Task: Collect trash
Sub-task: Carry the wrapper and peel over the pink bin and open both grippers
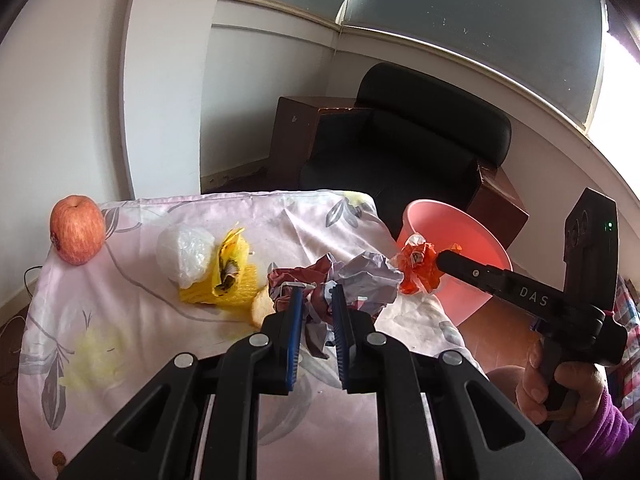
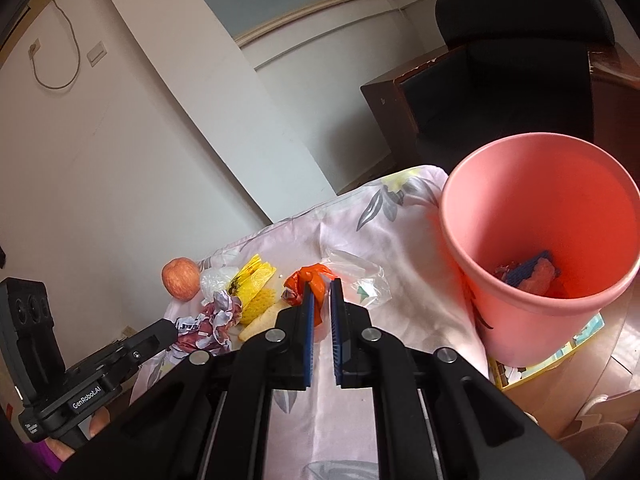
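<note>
Both wrist views, pink floral tablecloth carrying the litter, read left to right.

At the far left corner stands an apple, intact and probably not trash. Next, near the far edge, lie a crumpled clear plastic bag, a yellow foam fruit net with a printed yellow wrapper on it, and a pale bread-like scrap just beside the net; none of these is collected yet.

Toward the middle, the left gripper has its blue-padded jaws pinching a crumpled maroon-and-white paper wad; whether the wad rests on the cloth or is lifted clear cannot be told from this angle.

At the right edge, the right gripper has its jaws closed on an orange wrapper, with clear film trailing from it, held near the rim of the pink bin. The bin stands just beyond the table's right edge and holds a few blue and reddish pieces at its bottom.

Progress: judged partial. Some trash is binned, two items are in hand, and at least three remain on the cloth.

Legible writing: "DAS" on the right gripper's finger in the left view; "GenRobot.AI" on the left gripper's body in the right view. Print on the wrappers is too small to read.
</note>
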A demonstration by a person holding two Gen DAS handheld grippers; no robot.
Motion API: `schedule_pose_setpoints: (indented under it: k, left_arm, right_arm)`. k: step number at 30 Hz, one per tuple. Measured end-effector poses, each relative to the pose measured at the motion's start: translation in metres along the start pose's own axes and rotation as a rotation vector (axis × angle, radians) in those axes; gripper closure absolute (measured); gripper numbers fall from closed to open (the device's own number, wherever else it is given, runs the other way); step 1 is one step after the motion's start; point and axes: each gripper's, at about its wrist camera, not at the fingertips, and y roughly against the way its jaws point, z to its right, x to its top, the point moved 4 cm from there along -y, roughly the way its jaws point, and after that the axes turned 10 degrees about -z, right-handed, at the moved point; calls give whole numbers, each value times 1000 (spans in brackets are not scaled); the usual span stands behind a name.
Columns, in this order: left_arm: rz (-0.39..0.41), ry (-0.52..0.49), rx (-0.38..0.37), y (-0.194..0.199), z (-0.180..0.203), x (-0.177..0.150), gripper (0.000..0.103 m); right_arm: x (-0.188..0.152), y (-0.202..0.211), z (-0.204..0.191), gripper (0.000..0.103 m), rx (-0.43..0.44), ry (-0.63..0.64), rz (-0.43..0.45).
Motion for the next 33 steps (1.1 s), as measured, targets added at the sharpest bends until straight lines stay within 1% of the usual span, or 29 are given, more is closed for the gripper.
schedule_pose_setpoints:
  k: [9, 20, 33]
  left_arm:
    - [6, -85, -39, -14, 44, 18, 89]
    - [0, -161, -85, -40, 92, 36, 89]
    - [-47, -231, -114, -91, 145, 55, 89]
  right_arm:
    - [11, 26, 42, 95, -57, -74, 88]
    - [16, 43, 91, 95, -121, -158, 156]
    - [19, 43, 125, 95, -183, -189, 183]
